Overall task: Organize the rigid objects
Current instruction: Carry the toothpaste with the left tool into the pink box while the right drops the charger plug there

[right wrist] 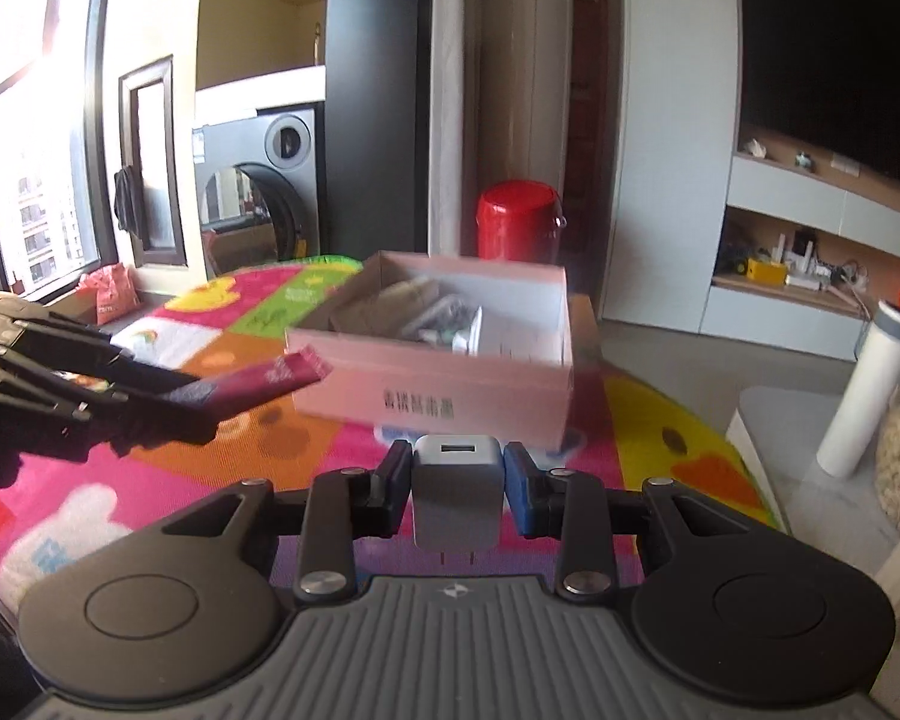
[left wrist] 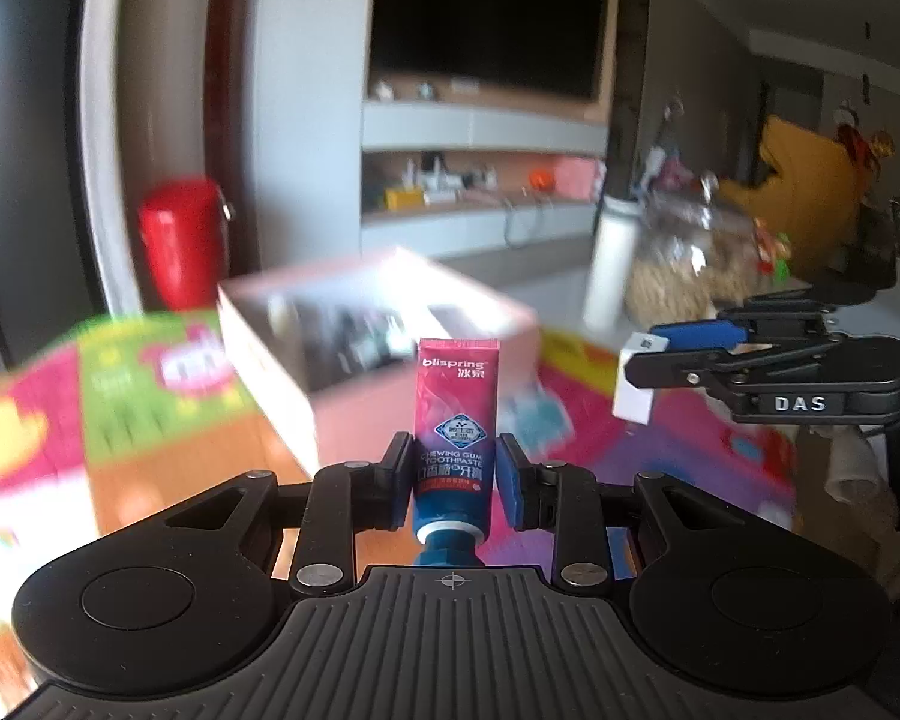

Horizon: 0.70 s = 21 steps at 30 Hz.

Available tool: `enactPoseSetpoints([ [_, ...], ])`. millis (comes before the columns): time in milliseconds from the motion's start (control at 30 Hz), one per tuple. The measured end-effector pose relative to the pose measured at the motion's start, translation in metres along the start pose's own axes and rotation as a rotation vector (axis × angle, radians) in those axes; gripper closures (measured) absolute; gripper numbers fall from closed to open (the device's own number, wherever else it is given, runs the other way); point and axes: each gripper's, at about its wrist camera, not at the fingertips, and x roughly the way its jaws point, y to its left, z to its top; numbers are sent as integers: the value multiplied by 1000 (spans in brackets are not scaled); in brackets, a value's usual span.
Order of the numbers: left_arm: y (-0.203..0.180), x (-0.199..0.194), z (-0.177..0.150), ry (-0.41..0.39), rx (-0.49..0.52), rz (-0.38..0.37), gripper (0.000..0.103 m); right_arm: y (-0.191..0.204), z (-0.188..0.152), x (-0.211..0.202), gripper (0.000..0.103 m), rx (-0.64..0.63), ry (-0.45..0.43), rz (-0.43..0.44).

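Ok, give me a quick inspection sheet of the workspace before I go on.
Surface: colourful play mat.
Job's things: toothpaste tube in the left gripper; white USB charger in the right gripper; open pink box on the mat, already holding items.
Clutter: red canister behind the box; white bottle and a jar at the right.
Grippers: both shut on their items, held above the mat.
Cables: nothing seen.
Surroundings: washing machine, window, TV wall with shelves.

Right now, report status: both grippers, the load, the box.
Left gripper shut on toothpaste tube. Right gripper shut on charger plug. Pink box ahead, open, partly filled. Nothing blocking it.
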Motion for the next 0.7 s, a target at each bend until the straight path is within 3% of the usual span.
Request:
enactPoseSetpoints([
  [133,15,9,47,-80,1,38,70,-12,49,2,71,23,-78,27],
  [233,36,39,86,-115,-86,47,69,-21,99,25,71,47,-116,28],
  [333,53,88,109,-70,-146,97,69,-33,147,67,69,99,-81,51],
  [400,60,110,105,-38,-192,135,71,-38,162,91,63,130,-46,-2],
  [467,63,113,94,-17,-215,106,71,-40,157,102,61,149,-18,-60],
  [600,67,81,59,-5,-233,49,71,-40,111,99,49,162,51,-69],
  [700,66,49,28,28,-208,85,71,-32,68,91,49,121,100,-86],
])
